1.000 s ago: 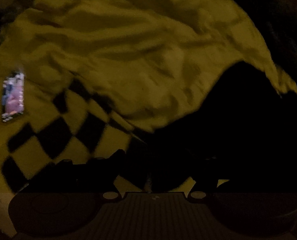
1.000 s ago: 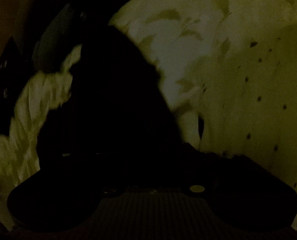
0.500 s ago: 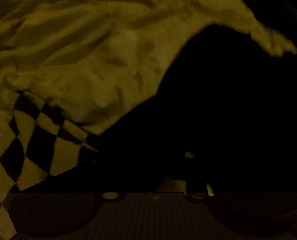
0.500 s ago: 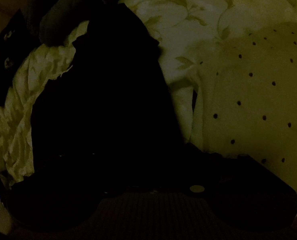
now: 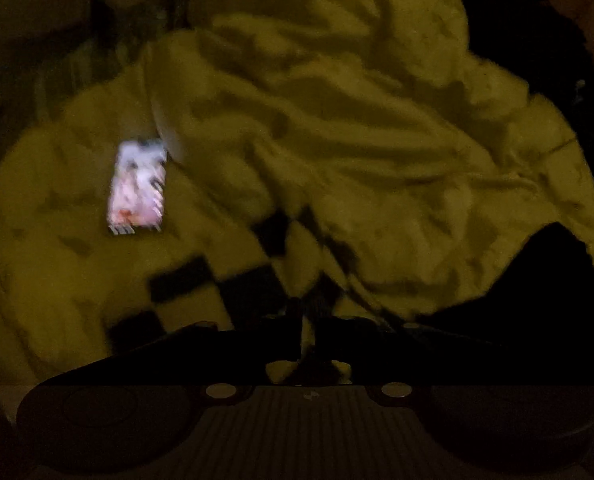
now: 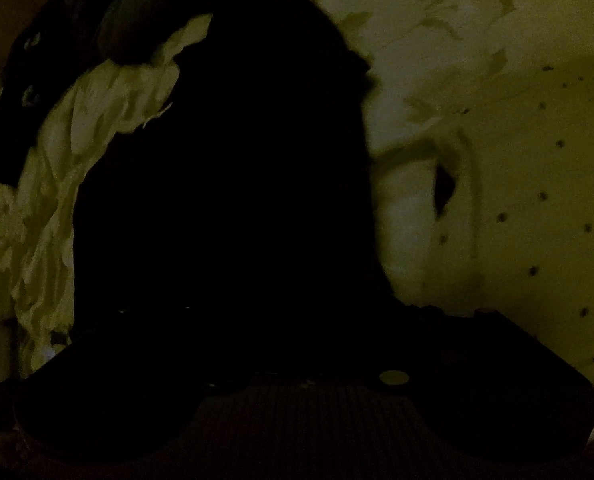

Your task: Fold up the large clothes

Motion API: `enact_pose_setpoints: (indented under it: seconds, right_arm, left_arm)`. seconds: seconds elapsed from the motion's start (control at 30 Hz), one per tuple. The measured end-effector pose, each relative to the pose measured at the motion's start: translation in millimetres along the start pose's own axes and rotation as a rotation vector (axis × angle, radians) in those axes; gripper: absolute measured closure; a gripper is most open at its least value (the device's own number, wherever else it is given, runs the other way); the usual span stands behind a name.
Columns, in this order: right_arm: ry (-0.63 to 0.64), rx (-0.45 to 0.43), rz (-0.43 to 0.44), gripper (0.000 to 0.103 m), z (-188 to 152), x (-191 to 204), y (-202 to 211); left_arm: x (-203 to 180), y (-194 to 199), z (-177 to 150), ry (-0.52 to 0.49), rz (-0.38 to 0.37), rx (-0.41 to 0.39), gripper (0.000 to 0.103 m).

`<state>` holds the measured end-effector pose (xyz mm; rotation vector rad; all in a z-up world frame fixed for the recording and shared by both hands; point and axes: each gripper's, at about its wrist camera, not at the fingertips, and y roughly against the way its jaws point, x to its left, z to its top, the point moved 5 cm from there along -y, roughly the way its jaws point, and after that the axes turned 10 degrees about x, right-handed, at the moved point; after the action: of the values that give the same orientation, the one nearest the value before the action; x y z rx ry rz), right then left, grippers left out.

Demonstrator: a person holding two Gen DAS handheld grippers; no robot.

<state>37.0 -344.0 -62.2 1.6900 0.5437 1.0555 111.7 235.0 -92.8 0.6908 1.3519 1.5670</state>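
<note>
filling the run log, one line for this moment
dark garment: centre of right wrist view | phone: lit, on pale bedding | lighting: very dim

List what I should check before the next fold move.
1. Lighting: not ok, both views are very dim.
2. Right gripper holding the dark garment: cannot tell, its fingers are lost in black.
3. Left gripper: jaws have just been opening; cloth between them: cannot tell.
4. Phone clear of the fold: not ok, lit and lying on the yellow cloth.
5. Yellow cloth smooth: not ok, wrinkled.
</note>
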Motion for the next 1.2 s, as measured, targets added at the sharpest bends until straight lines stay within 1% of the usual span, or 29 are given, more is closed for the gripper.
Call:
enact_pose_setpoints:
  seconds: [0.03,0.07,0.13,0.17,0.2,0.23,0.3,0.33,0.37,0.4,0.43,0.47,0.5,0.53,0.57,0.6,0.63,0.67,0.73,0.8,0.93,1.03,1.1,1.17,1.2]
  right_arm:
    - [0.008,0.008,-0.003,0.029,0,3,-1]
    - [0.017,0.013,-0.006,0.028,0,5,-2]
    - [0.031,0.024,-0.015,0.028,1,9,-2]
    - [0.035,0.027,-0.022,0.028,1,10,0]
    - [0.038,0.028,-0.026,0.028,0,11,1]
    - [0.041,0.028,-0.03,0.028,0,11,3]
    - [0.041,0.027,-0.041,0.027,-1,10,8]
    - [0.039,0.028,-0.044,0.027,-2,9,11]
    - [0.035,0.029,-0.049,0.027,-3,8,13]
    - [0.033,0.03,-0.054,0.027,-4,7,15]
    - [0.035,0.029,-0.062,0.027,-4,6,17]
    - [0.037,0.025,-0.069,0.027,-5,4,19]
    - [0.035,0.021,-0.072,0.026,-6,3,21]
    - [0.03,0.02,-0.075,0.026,-6,2,21]
    - [0.017,0.021,-0.075,0.026,-6,0,20]
    - [0.001,0.023,-0.071,0.026,-6,-1,19]
    - [-0.018,0.026,-0.061,0.026,-6,-3,17]
    - [-0.042,0.028,-0.047,0.026,-5,-4,16]
    - [-0.072,0.026,-0.017,0.026,-4,-4,15]
    - [-0.072,0.028,-0.011,0.026,-3,-2,14]
    - [-0.05,0.036,-0.007,0.026,-2,4,11]
    - [-0.032,0.036,-0.002,0.026,-2,8,11]
    - [-0.022,0.037,-0.006,0.026,-2,9,12]
    - [-0.025,0.044,-0.011,0.026,-3,7,10]
    - [-0.028,0.047,-0.013,0.026,-4,6,10]
  left_arm:
    - [-7,-5,-3,-0.007,-0.039,0.016,0.011]
    - [-18,-12,-8,-0.018,-0.078,0.029,0.0]
    - [-40,-23,-21,-0.023,-0.125,0.046,0.0]
    - [-51,-32,-28,-0.037,-0.139,0.058,0.0]
    - [-62,-45,-34,-0.059,-0.143,0.086,0.0]
    - [-70,-58,-39,-0.08,-0.132,0.116,0.0]
    - [-82,-88,-47,-0.111,-0.074,0.181,0.0]
    - [-85,-102,-50,-0.112,-0.035,0.212,0.0]
    - [-86,-110,-52,-0.103,-0.011,0.22,0.0]
    - [-86,-111,-50,-0.086,-0.01,0.191,0.0]
    - [-85,-108,-48,-0.066,-0.026,0.152,0.0]
    - [-85,-102,-44,-0.047,-0.055,0.12,0.007]
    - [-83,-98,-41,-0.032,-0.088,0.106,0.027]
    - [-80,-92,-37,-0.018,-0.097,0.101,0.041]
    - [-75,-83,-32,-0.011,-0.115,0.085,0.058]
    - [-71,-70,-25,-0.005,-0.136,0.052,0.058]
    - [-66,-55,-18,-0.006,-0.141,0.004,0.058]
    - [-60,-36,-9,-0.013,-0.133,-0.052,0.058]
    - [-44,-2,6,-0.016,-0.094,-0.16,0.058]
    - [-30,17,23,-0.01,-0.068,-0.223,0.059]
    - [-8,35,43,0.021,0.014,-0.295,0.059]
    - [3,37,47,0.039,0.033,-0.295,0.059]
    - [2,29,43,0.034,0.009,-0.254,0.059]
    - [-4,22,32,-0.01,-0.012,-0.228,0.059]
    - [-10,20,25,-0.054,-0.023,-0.219,0.059]
